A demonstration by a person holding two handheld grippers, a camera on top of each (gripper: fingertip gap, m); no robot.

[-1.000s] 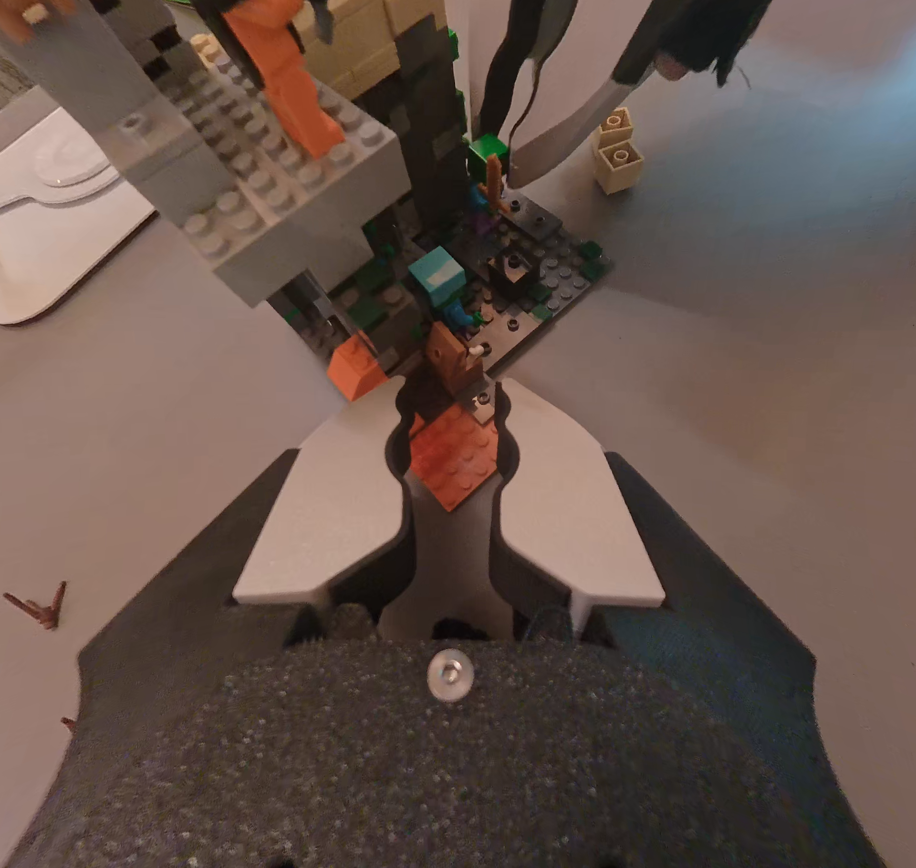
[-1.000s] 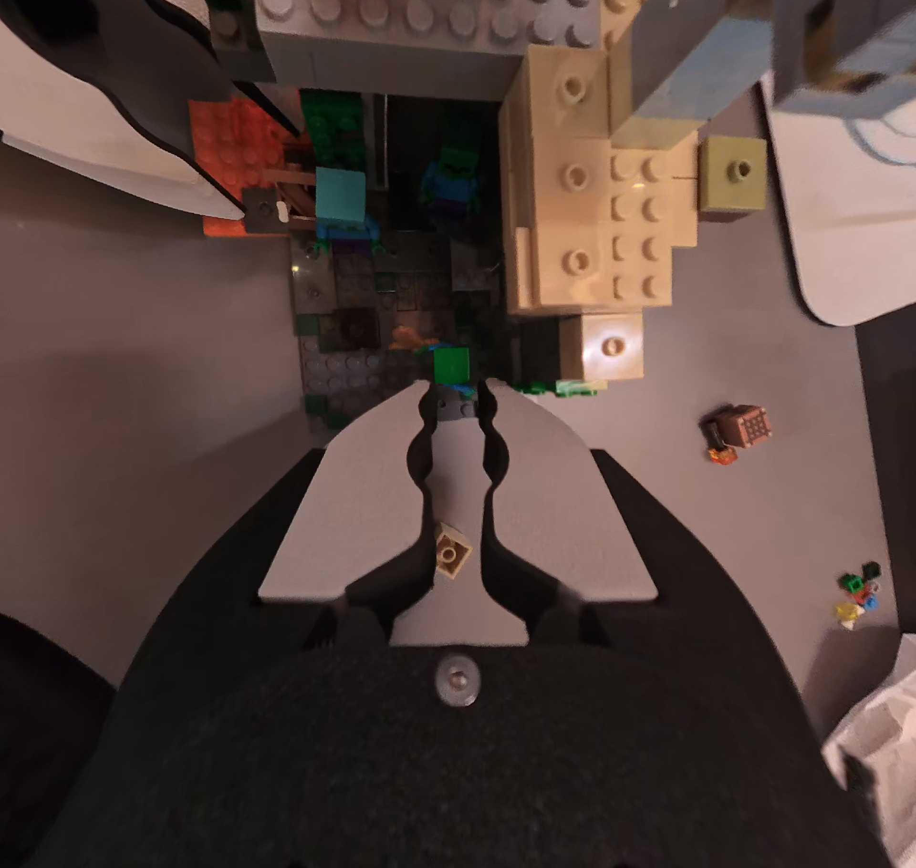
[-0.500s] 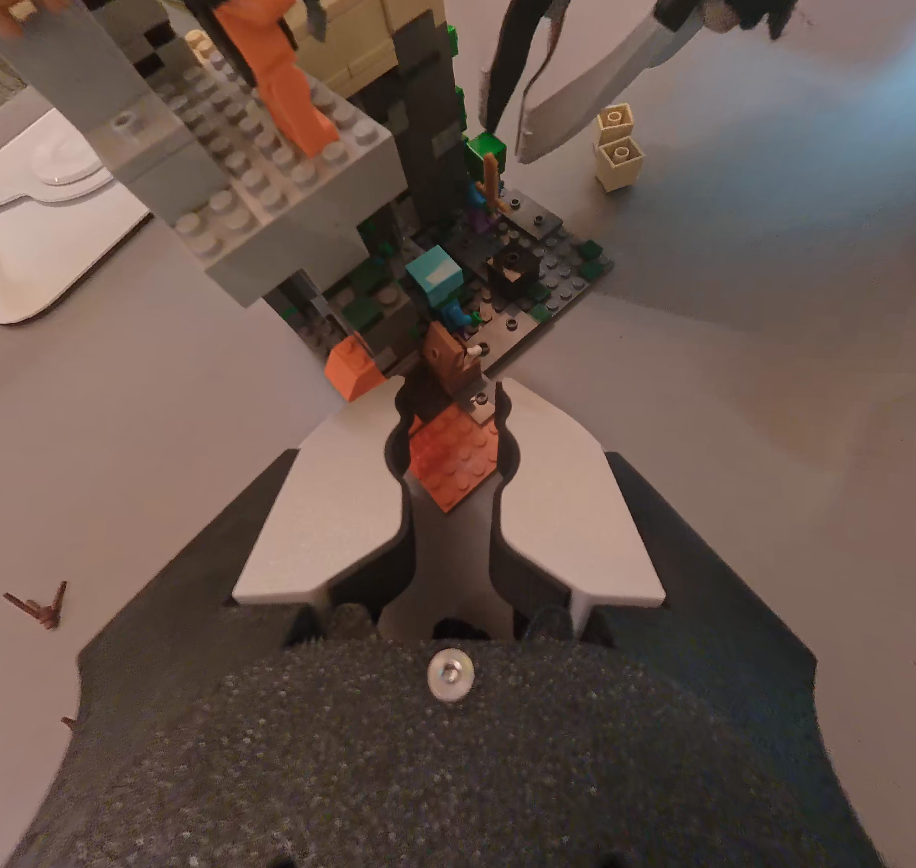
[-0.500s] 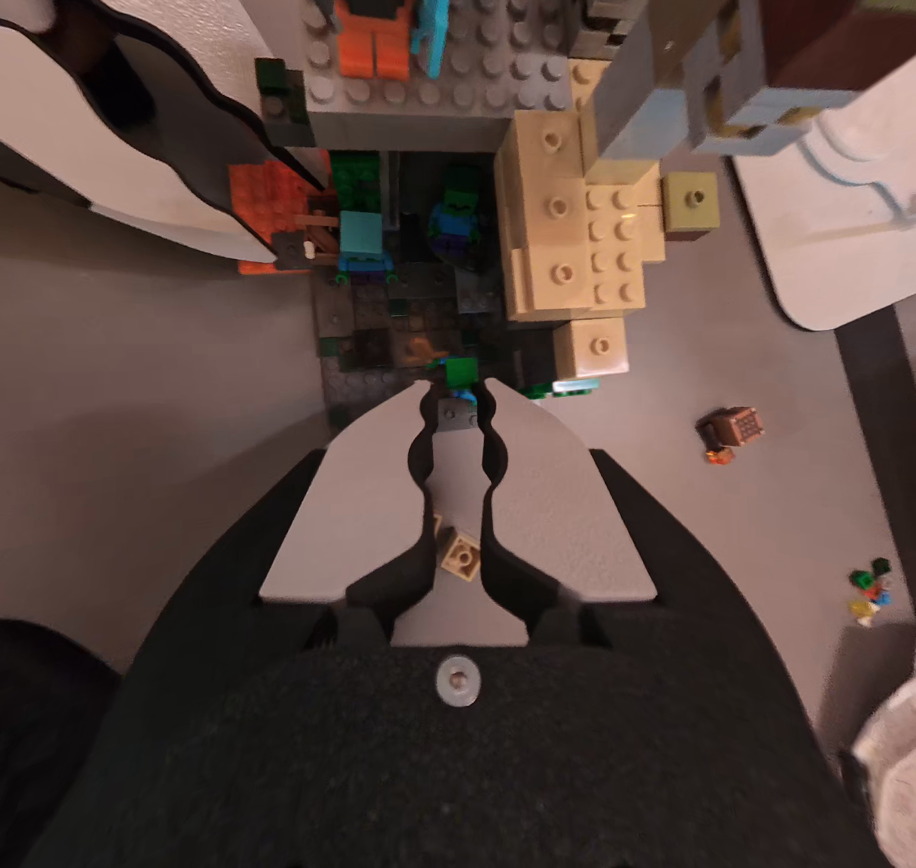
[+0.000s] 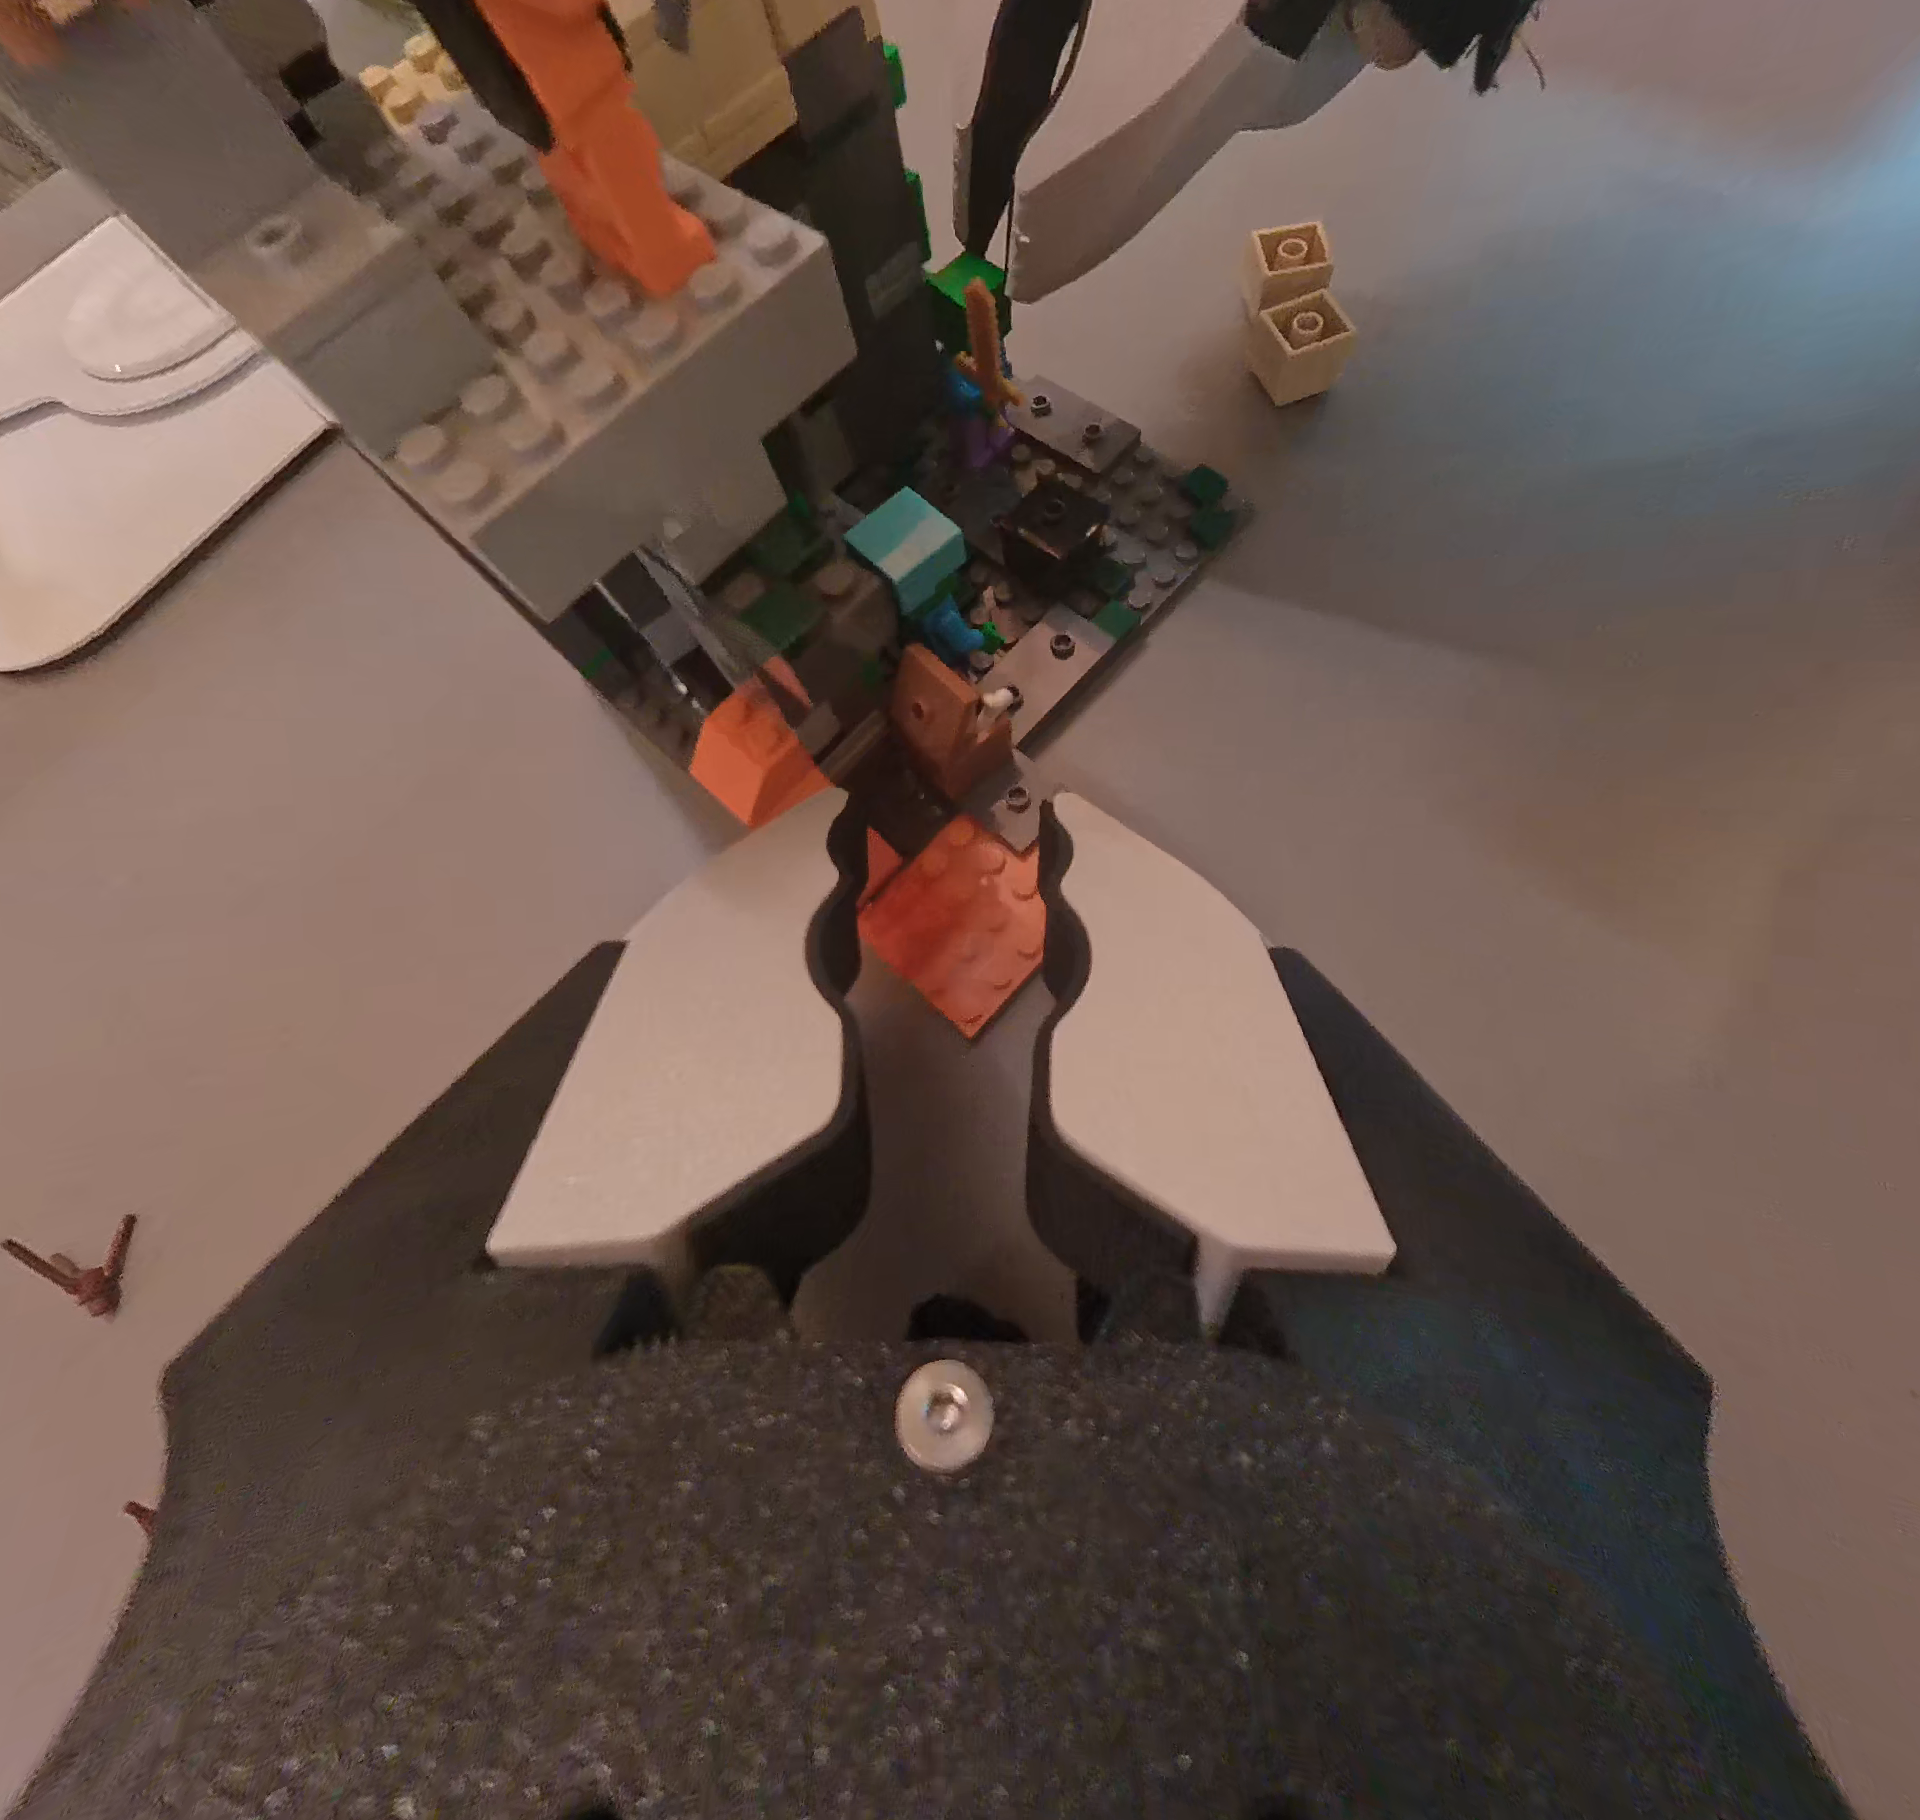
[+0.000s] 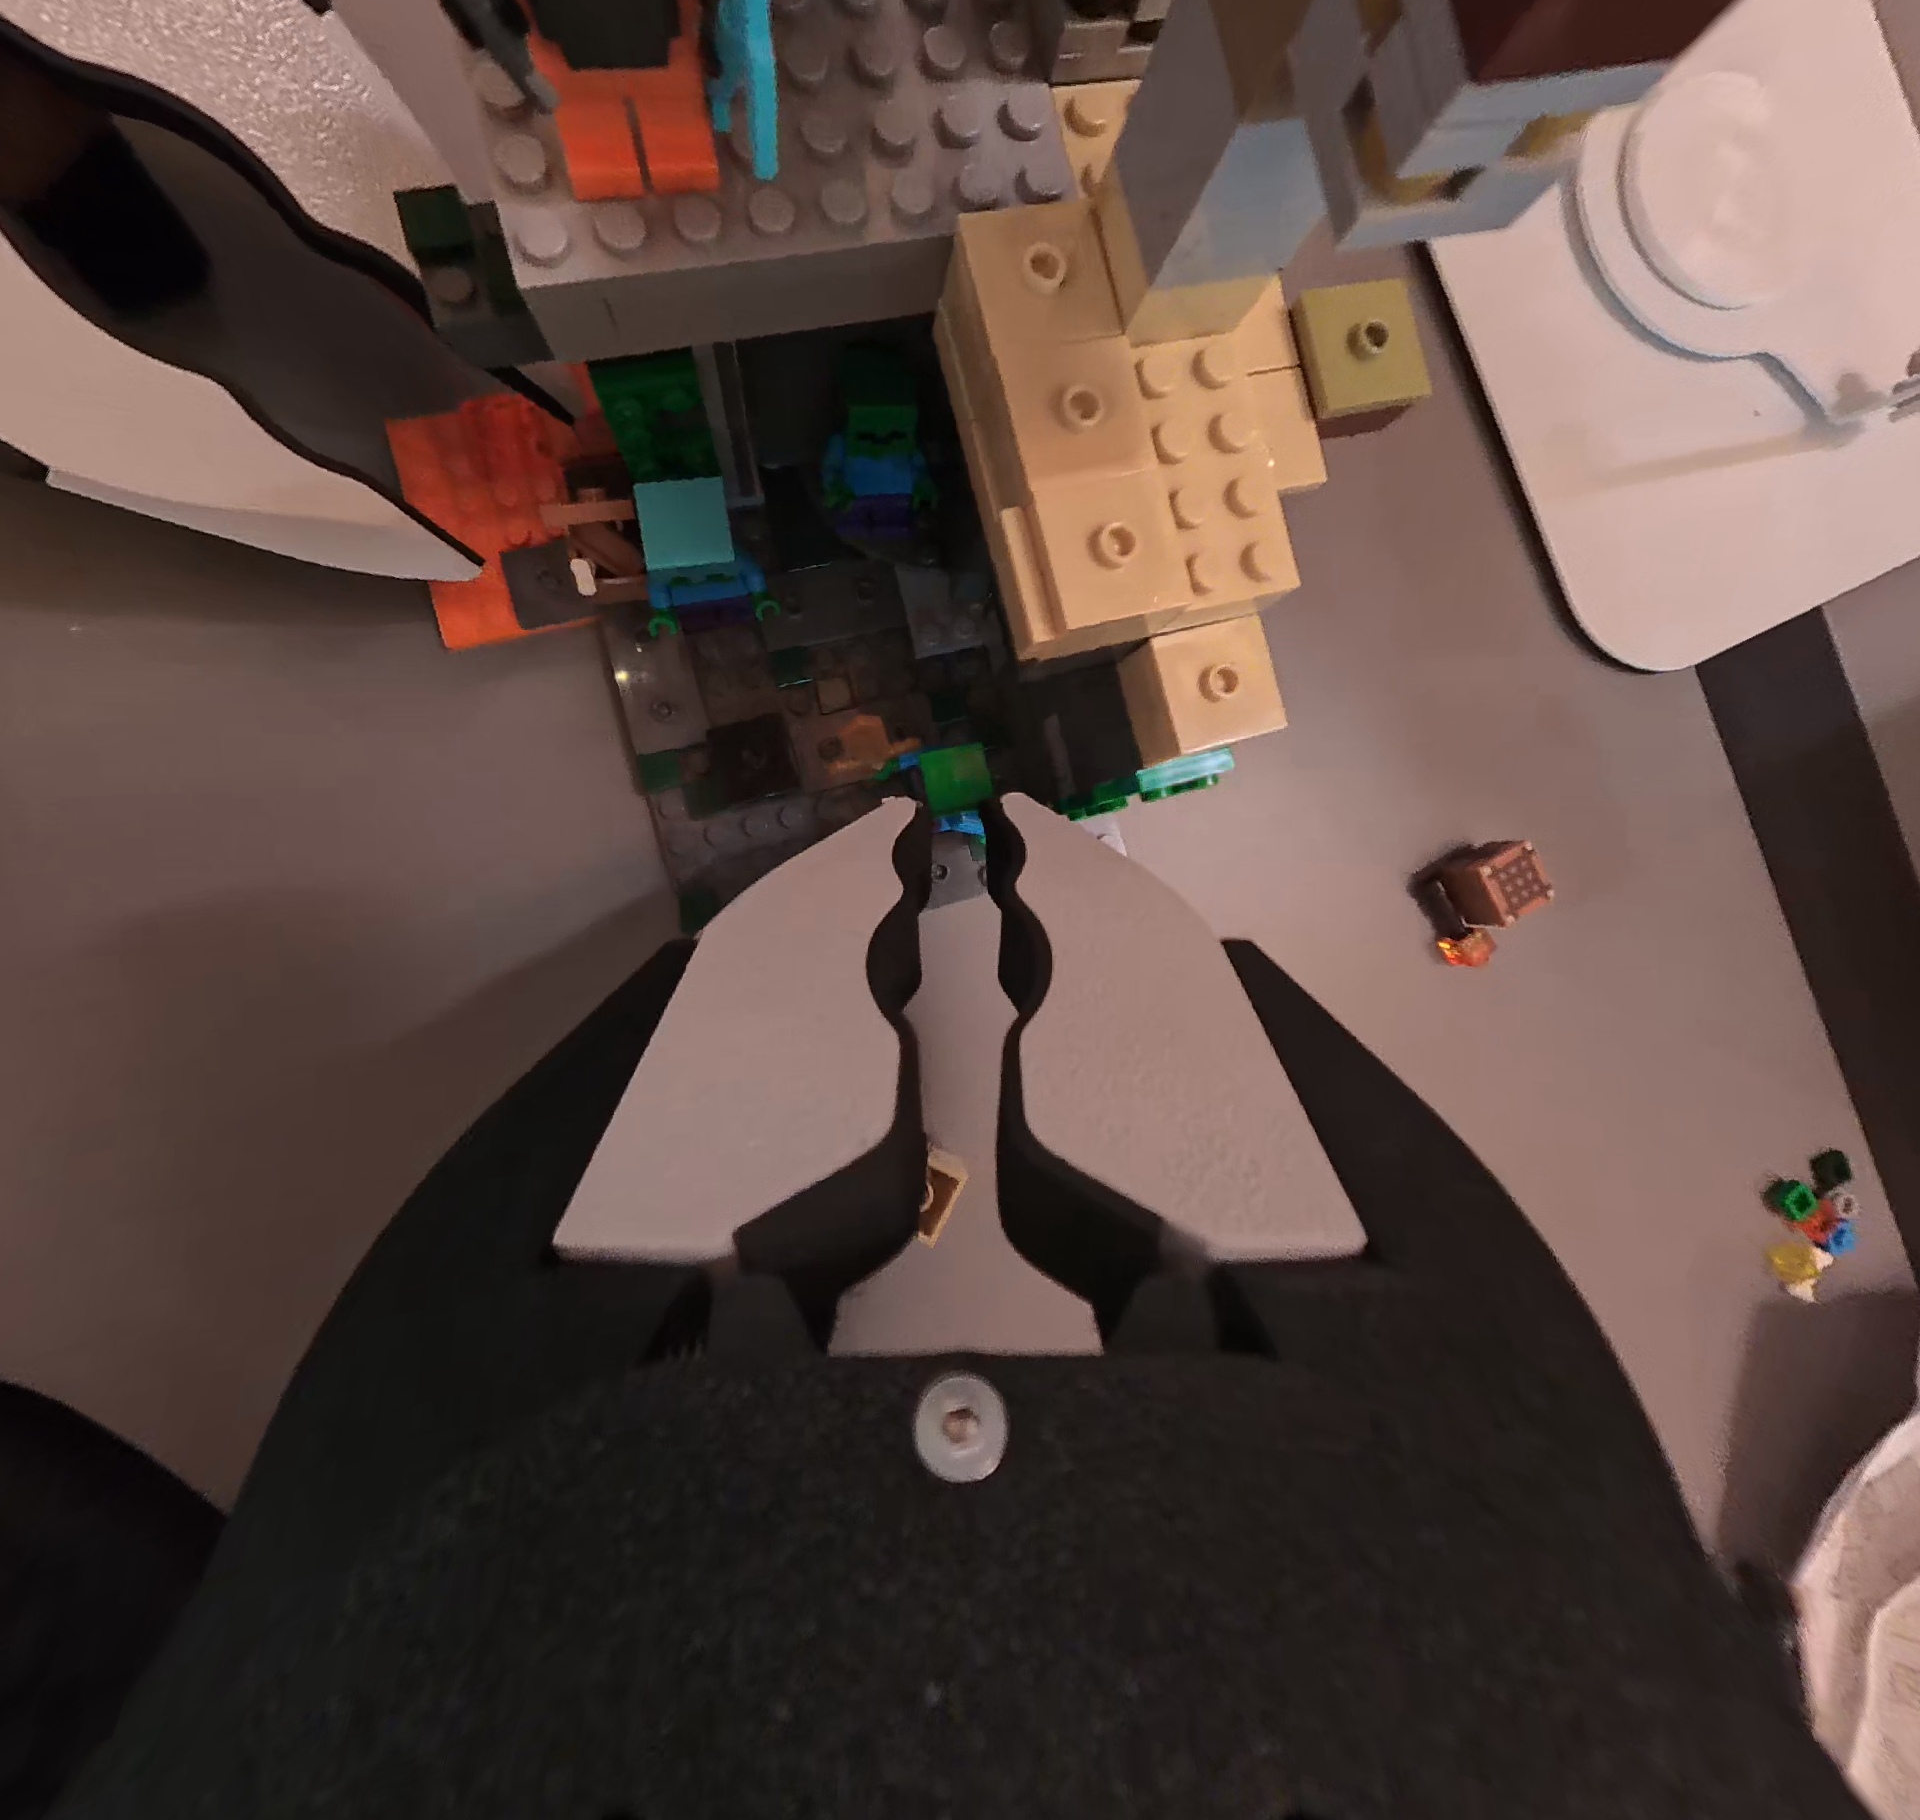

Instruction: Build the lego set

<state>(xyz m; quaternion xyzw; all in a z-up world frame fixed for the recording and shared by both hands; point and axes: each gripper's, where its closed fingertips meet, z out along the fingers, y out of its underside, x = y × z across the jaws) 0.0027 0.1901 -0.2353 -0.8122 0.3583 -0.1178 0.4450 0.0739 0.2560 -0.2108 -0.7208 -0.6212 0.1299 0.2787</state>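
Since 1 s earlier the right gripper (image 6: pixel 951 809) had lifted slightly, jaws pinching the green-headed figure (image 6: pixel 956 775) on the lego set's (image 6: pixel 810 648) near edge. The left gripper (image 5: pixel 945 835) clamped its orange plate (image 5: pixel 961 923) corner.

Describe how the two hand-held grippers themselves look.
Both match. The left hand-held gripper and right hand-held gripper each have two pale grey flat fingers with wavy black-lined inner edges, on a speckled black body with one silver screw. No cables or sleeves show.
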